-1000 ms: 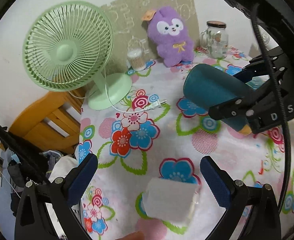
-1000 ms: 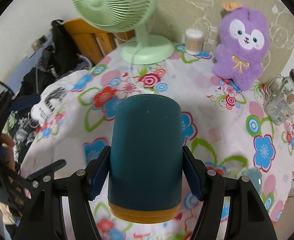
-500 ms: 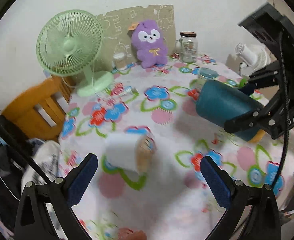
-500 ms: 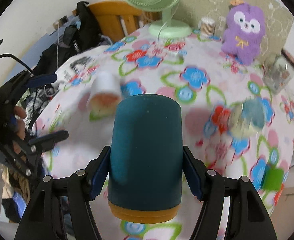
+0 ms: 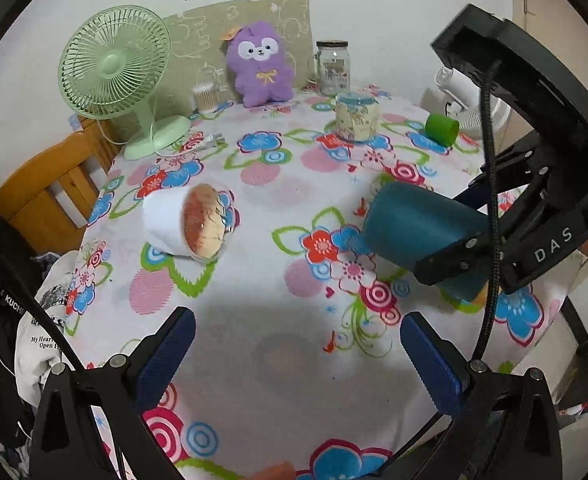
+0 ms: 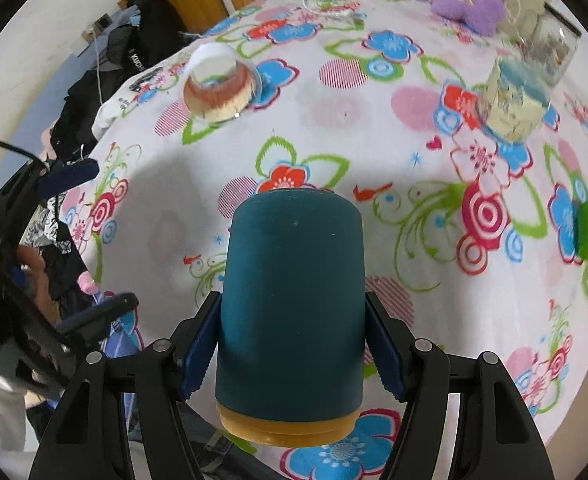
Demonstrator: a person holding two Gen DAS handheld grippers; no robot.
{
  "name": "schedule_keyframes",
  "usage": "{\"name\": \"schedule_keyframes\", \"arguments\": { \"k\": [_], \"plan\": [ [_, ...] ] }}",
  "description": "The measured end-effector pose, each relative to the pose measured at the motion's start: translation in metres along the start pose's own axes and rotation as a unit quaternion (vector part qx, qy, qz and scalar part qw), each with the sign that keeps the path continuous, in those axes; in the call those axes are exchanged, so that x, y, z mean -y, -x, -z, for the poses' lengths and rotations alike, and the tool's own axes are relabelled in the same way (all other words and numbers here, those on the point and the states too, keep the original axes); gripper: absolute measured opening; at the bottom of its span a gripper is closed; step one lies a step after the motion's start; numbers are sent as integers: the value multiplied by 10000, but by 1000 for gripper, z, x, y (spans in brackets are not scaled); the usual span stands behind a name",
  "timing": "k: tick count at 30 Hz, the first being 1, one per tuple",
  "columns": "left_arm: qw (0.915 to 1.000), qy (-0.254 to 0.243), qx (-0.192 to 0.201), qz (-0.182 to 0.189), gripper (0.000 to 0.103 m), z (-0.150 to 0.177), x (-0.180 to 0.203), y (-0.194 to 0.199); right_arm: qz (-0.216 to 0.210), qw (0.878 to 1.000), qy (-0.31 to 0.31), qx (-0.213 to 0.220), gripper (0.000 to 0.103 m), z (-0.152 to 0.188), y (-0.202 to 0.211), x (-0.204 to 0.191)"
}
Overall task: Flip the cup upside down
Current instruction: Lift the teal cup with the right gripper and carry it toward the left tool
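We have the teal cup (image 6: 291, 304) clamped between the pads of our right gripper (image 6: 291, 350), held in the air above the near part of the flowered tablecloth (image 6: 334, 120). It points away from us along the fingers, its orange band (image 6: 287, 428) nearest the gripper and its closed teal end far. In the left wrist view the teal cup (image 5: 418, 226) hangs tilted, teal end angled down toward the cloth and not touching it. Our left gripper (image 5: 294, 354) is spread wide and holds nothing, low over the near edge. We judge the lift and most of the turn done; what remains is choosing a bare patch, lowering the cup onto the cloth and letting go. We cannot tell which end is the mouth, so we cannot confirm the flip is right
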State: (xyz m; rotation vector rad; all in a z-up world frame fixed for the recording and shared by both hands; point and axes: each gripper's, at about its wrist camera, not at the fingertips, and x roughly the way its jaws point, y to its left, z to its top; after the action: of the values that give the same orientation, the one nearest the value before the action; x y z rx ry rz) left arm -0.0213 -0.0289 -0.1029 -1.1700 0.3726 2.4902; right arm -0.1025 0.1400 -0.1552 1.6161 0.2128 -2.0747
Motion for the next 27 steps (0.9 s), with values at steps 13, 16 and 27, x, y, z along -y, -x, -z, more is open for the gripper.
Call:
{"name": "schedule_keyframes", "arguments": {
  "k": [13, 16, 27],
  "plan": [
    [9987, 509, 23, 41, 103, 2, -25, 3, 41, 9999, -64, -111, 70, 12, -15, 11],
    [9987, 516, -10, 41, 103, 2, -25, 1, 59, 9999, 22, -92, 71, 14, -18, 9],
    [9973, 732, -20, 111, 103, -2, -32, 4, 83, 9998, 78, -154, 72, 13, -13, 1]
  ]
}}
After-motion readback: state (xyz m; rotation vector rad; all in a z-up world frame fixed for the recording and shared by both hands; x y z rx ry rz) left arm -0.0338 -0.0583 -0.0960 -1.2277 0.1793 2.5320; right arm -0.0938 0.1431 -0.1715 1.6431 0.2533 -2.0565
